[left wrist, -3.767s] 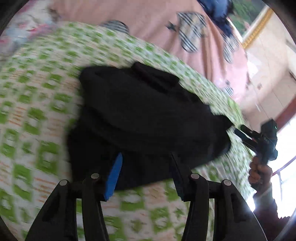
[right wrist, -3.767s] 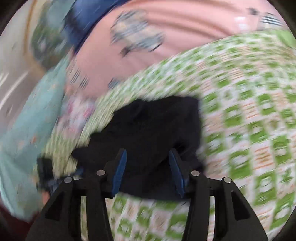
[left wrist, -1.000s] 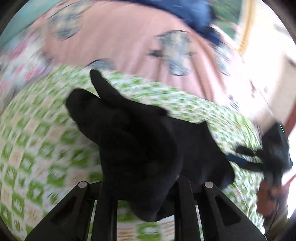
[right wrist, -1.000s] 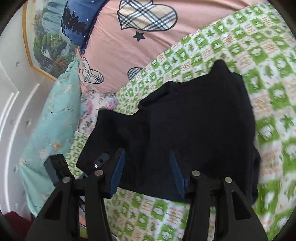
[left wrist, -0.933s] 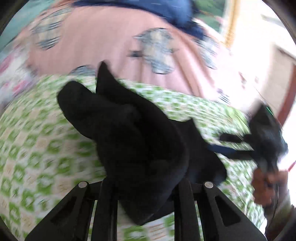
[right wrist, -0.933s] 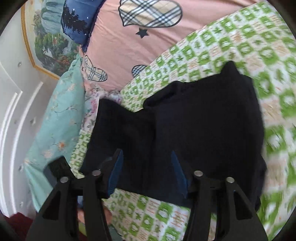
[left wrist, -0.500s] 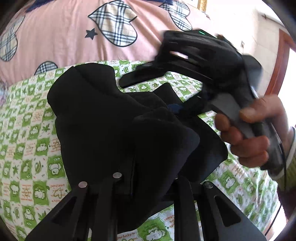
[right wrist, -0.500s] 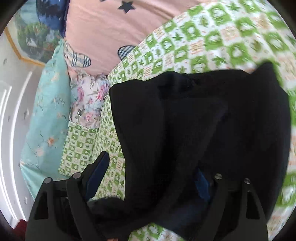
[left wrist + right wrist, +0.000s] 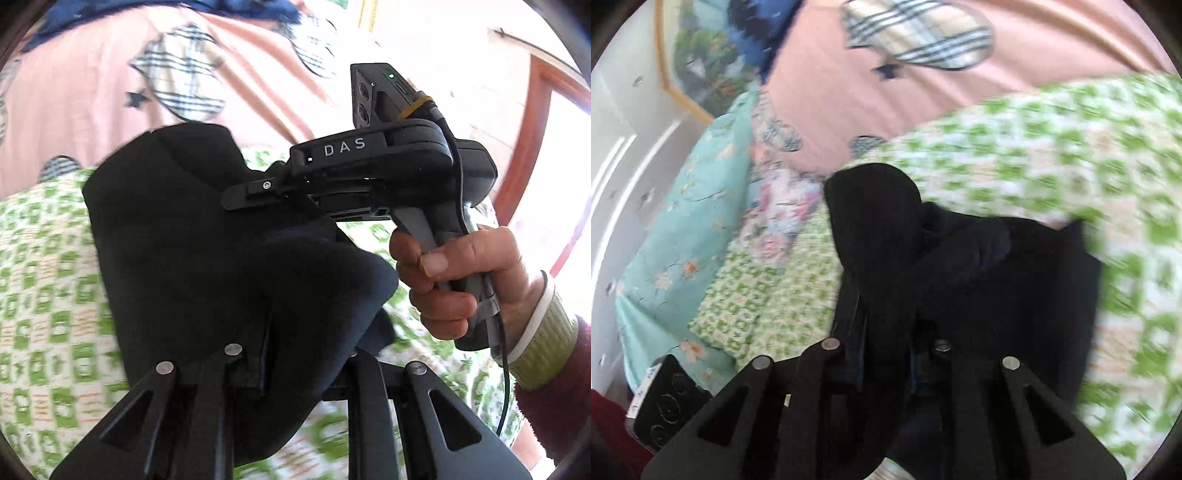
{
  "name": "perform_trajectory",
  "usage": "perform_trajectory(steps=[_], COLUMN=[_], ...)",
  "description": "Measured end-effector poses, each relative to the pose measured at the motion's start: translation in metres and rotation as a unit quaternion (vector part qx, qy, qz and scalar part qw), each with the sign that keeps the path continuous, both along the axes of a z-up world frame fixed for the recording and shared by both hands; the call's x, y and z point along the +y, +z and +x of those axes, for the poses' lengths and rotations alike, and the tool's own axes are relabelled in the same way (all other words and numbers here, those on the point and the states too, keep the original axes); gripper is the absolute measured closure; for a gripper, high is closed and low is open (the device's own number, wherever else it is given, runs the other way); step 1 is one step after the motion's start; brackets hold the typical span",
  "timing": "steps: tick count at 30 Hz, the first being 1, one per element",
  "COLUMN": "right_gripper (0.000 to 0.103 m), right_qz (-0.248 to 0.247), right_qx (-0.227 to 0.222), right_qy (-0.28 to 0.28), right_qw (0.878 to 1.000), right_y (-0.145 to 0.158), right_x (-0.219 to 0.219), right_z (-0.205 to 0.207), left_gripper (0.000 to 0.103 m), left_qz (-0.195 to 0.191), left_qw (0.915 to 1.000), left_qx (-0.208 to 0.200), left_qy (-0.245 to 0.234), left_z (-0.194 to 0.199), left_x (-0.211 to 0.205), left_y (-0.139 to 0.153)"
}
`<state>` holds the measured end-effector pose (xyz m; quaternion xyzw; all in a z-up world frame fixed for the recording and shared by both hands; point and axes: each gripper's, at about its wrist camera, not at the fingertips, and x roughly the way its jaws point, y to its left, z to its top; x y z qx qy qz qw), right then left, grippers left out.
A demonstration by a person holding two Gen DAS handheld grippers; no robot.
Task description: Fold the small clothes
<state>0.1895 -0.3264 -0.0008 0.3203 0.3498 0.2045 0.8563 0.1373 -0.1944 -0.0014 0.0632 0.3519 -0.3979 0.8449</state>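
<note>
A small black garment is lifted off the green checked bed cover. My left gripper is shut on a bunched fold of it; cloth drapes over the fingers and hides the tips. My right gripper is shut on another fold of the black garment, whose lower part still lies on the cover. In the left wrist view the right gripper's body is close by, reaching into the cloth from the right, held by a hand.
A pink quilt with plaid hearts lies behind the cover. A teal floral pillow and a flowered cloth sit at the left. A picture frame hangs on the wall. A door frame stands at the right.
Both grippers have closed on folds of the garment and raised it. The right gripper has come in close beside the left one, bunching the cloth together.
</note>
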Motion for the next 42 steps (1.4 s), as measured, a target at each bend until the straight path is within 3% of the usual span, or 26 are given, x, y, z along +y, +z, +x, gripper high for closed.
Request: perform_trajectory(steps=[5,8,10,14,16,19,22,25,28,32,33,34,35,39,42], right_gripper=[0.085,0.084,0.079,0.071,0.06,0.051,0.051,0.051,0.05,0.05,0.052,0.08,0.097,0.097,0.097], right_qz=[-0.049,-0.006,0.005,0.004,-0.009,-0.027,-0.031,-0.042,-0.055,-0.059,-0.056,-0.057,-0.06,-0.039,-0.054], right_qx=[0.078,0.073,0.067,0.065,0.065,0.039,-0.006,-0.019,-0.004,0.037,0.042,0.046,0.043,-0.049,-0.04], right_qy=[-0.041,-0.053,-0.061,-0.078,-0.103,-0.155,-0.164,-0.143,-0.127,-0.115,-0.109,-0.102,-0.096,-0.114,-0.139], right_qw=[0.995,0.996,0.996,0.995,0.993,0.987,0.986,0.989,0.99,0.991,0.992,0.992,0.993,0.991,0.988], right_y=[-0.053,-0.068,-0.068,-0.059,-0.048,-0.024,0.002,0.015,0.007,-0.018,-0.023,-0.024,-0.021,0.023,0.022], right_x=[-0.023,-0.035,-0.038,-0.04,-0.046,-0.057,-0.057,-0.042,-0.028,-0.018,-0.016,-0.014,-0.012,-0.021,-0.036], right_z=[-0.005,-0.008,-0.009,-0.019,-0.033,-0.06,-0.074,-0.059,-0.027,0.01,0.016,0.019,0.017,-0.03,-0.045], left_gripper=[0.081,0.079,0.066,0.054,0.042,0.034,0.029,0.025,0.025,0.025,0.025,0.025,0.025,0.025,0.025], left_qz=[0.031,0.038,0.025,0.006,-0.006,-0.028,-0.051,-0.063,-0.067,-0.08,-0.079,-0.076,-0.074,-0.063,-0.057], left_qw=[0.9979,0.998,0.9976,0.9958,0.9954,0.9947,0.9941,0.992,0.9867,0.9789,0.9782,0.9773,0.9769,0.9779,0.977], left_qx=[0.042,0.032,0.048,0.078,0.085,0.094,0.096,0.093,0.112,0.158,0.164,0.171,0.175,0.176,0.186], left_qy=[-0.038,-0.038,-0.044,-0.047,-0.043,-0.029,0.004,0.058,0.097,0.101,0.1,0.099,0.098,0.094,0.088], left_z=[0.005,0.002,0.0,0.004,0.0,-0.003,0.004,0.03,0.055,0.077,0.077,0.078,0.081,0.078,0.08], left_x=[-0.042,-0.045,-0.04,-0.018,0.001,0.033,0.065,0.089,0.102,0.109,0.108,0.105,0.104,0.09,0.079], left_y=[-0.051,-0.055,-0.05,-0.039,-0.031,-0.021,-0.011,-0.004,-0.013,-0.031,-0.034,-0.041,-0.046,-0.053,-0.061])
